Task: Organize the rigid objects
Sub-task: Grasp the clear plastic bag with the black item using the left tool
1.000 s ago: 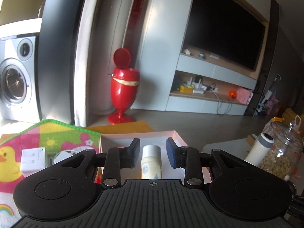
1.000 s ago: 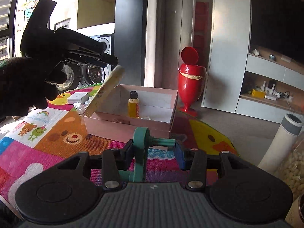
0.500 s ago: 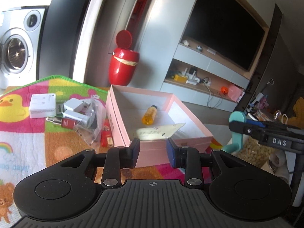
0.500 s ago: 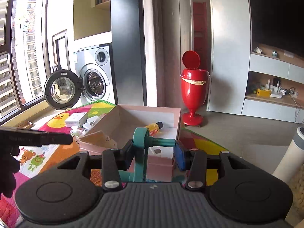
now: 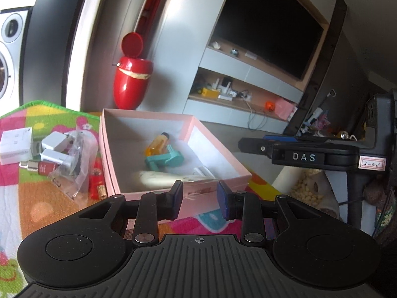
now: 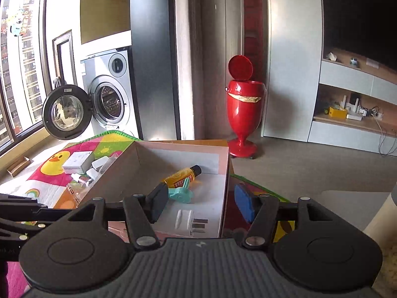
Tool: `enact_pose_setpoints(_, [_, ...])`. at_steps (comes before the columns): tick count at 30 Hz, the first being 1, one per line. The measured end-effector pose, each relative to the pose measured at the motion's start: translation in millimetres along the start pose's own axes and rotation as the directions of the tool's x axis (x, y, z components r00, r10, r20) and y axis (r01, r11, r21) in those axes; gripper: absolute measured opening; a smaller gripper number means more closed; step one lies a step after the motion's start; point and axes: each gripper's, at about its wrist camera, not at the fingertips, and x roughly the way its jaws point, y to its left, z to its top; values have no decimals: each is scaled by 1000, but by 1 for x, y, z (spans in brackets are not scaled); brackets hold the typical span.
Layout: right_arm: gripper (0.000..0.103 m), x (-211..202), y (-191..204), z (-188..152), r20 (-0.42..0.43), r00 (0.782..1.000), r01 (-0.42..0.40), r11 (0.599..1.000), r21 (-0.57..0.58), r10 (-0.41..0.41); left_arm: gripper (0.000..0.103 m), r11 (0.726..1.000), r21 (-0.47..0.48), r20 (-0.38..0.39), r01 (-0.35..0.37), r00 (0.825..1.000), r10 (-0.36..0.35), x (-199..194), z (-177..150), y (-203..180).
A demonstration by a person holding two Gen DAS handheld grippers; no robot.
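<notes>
Left gripper (image 5: 199,200), low centre, is parted and empty. Loose items (image 5: 59,154) at left look light and stiff; the red tube (image 5: 39,167) suits a mid-body pinch. Right gripper (image 6: 202,204) gapes empty over the box (image 6: 224,173), teal piece (image 6: 180,193) inside.

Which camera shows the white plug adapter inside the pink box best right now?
The right wrist view: the white plug adapter lies unobstructed on the floor of the pink box, its prongs visible. In the left wrist view only a blurred white sliver shows near the front wall.
</notes>
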Motion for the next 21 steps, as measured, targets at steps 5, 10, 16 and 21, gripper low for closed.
enact_pose_setpoints(5, [60, 1, -5, -12, -29, 1000, -2, 1000, 11, 2, 33, 997, -34, -27, -74, 997, 74, 39, 13, 13])
enact_pose_setpoints(10, [60, 3, 1, -14, -29, 999, -21, 1000, 11, 21, 33, 992, -87, 0, -89, 996, 90, 50, 27, 29])
enact_pose_setpoints(16, [60, -9, 15, -24, -9, 997, -72, 997, -30, 72, 33, 966, -124, 67, -228, 969, 237, 15, 45, 83])
enact_pose_setpoints(21, [60, -12, 29, -33, -24, 995, -99, 994, -53, 98, 33, 945, -150, -18, -289, 957, 290, 7, 37, 125])
